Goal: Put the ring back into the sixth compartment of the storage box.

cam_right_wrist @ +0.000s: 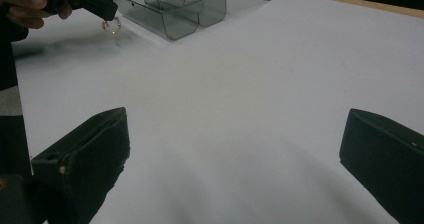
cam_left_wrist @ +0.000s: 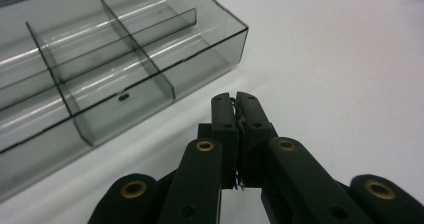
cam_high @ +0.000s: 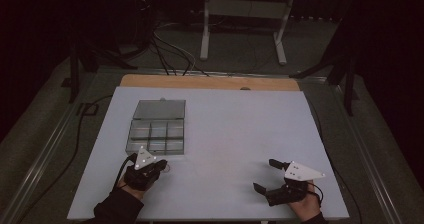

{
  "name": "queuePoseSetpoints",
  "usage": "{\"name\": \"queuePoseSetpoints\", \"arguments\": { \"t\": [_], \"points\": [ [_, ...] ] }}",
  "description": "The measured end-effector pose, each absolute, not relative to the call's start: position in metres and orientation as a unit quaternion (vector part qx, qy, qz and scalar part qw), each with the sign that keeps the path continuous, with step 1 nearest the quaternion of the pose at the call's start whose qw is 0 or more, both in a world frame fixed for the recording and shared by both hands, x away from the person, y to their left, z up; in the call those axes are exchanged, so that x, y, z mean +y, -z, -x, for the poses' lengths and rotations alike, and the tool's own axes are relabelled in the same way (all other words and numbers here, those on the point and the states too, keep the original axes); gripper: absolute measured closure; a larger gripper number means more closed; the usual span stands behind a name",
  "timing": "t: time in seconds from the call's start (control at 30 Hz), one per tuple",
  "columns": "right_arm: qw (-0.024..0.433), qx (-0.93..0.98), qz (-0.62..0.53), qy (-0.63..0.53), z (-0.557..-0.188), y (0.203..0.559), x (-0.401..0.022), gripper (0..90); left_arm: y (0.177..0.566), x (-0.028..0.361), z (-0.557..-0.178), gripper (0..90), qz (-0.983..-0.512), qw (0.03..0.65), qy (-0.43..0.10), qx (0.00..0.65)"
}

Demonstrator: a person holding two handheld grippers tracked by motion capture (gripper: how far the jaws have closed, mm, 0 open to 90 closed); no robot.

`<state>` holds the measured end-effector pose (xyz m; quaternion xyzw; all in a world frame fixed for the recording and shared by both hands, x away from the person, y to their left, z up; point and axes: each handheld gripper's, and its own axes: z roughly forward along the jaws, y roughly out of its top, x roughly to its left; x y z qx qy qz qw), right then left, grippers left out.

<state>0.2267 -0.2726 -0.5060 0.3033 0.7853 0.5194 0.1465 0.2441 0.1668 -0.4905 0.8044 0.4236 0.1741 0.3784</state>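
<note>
A clear grey compartment box (cam_high: 156,135) lies at the table's left with its lid (cam_high: 160,109) folded open behind it. My left gripper (cam_high: 161,165) sits just in front of the box's near right corner, shut on a small thin ring (cam_right_wrist: 111,26) that hangs from its jaw tips. In the left gripper view the jaws (cam_left_wrist: 235,99) are pressed together with a sliver of metal between them, next to the box (cam_left_wrist: 125,59) and its several empty cells. My right gripper (cam_high: 265,174) rests at the front right, open, with nothing between its pads (cam_right_wrist: 95,144).
The white table top (cam_high: 230,134) stretches between the two grippers, with a wooden strip (cam_high: 210,82) along its far edge. Cables and a white frame stand on the dark floor beyond. A tiny dark speck (cam_left_wrist: 123,97) lies in the box's nearest cell.
</note>
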Motion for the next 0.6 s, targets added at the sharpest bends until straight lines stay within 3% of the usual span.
{"name": "queuePoseSetpoints", "arguments": {
  "t": [0.6],
  "points": [
    [0.147,0.785,-0.302,-0.520,-0.226,0.506,-0.272,0.0,0.469,0.167,-0.259,89.6,-0.804,0.400,-0.175,0.403]
  ]
}}
